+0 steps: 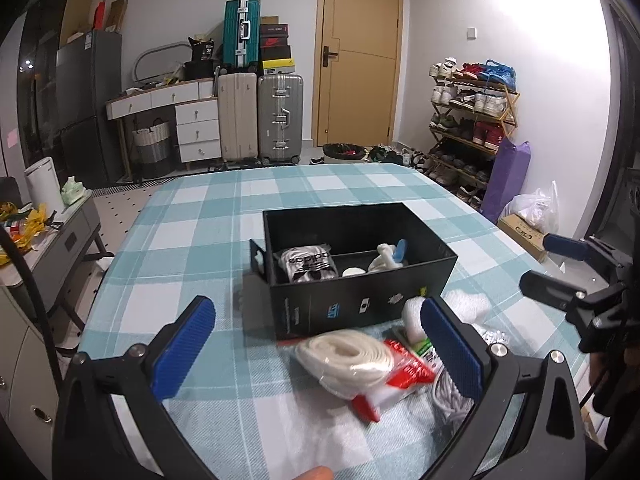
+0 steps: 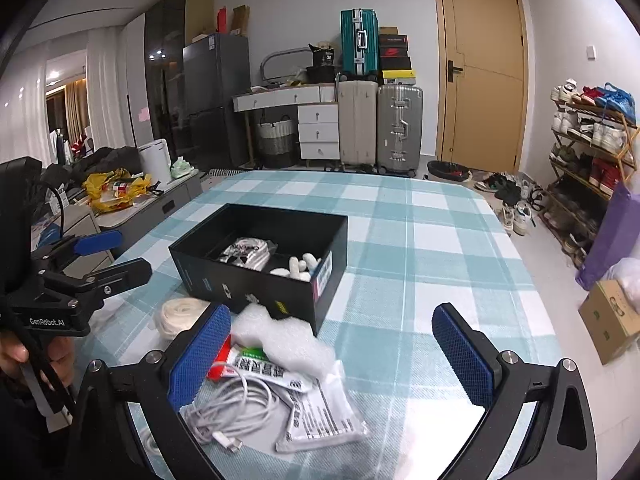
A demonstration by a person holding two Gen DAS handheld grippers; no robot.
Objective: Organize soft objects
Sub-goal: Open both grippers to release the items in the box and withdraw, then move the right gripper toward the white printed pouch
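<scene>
While both grippers are hanging over the near edge of the table (image 1: 192,216), which is draped in a teal and white checked cloth, neither is holding anything. The left gripper (image 1: 316,344) is standing with its blue-padded jaws spread wide, and a bagged roll of white cord (image 1: 352,356) is lying on the cloth between them, untouched by either pad. The right gripper (image 2: 332,356) is likewise showing its jaws fully apart, with nothing pinched; below its left pad a coiled white charging cable (image 2: 236,408) is lying loose, and a flat printed plastic packet (image 2: 324,412) is resting just beside it.

A black open-topped box (image 2: 260,284) is sitting near the middle of the table, split by a divider into two compartments. In the left wrist view, one compartment is holding a bagged white item with black print (image 1: 306,266), while the other is holding small white pieces and a blue-tipped one (image 1: 390,258).

In front of the box, a crumpled sheet of white foam wrap (image 2: 280,336) is lying against its near wall, partly covering a red and green sachet (image 2: 244,360). These soft things are all clustered close together, between the box and the grippers.

A person's hand (image 2: 24,360) is gripping the handle of the left gripper at the edge of the right wrist view.
</scene>
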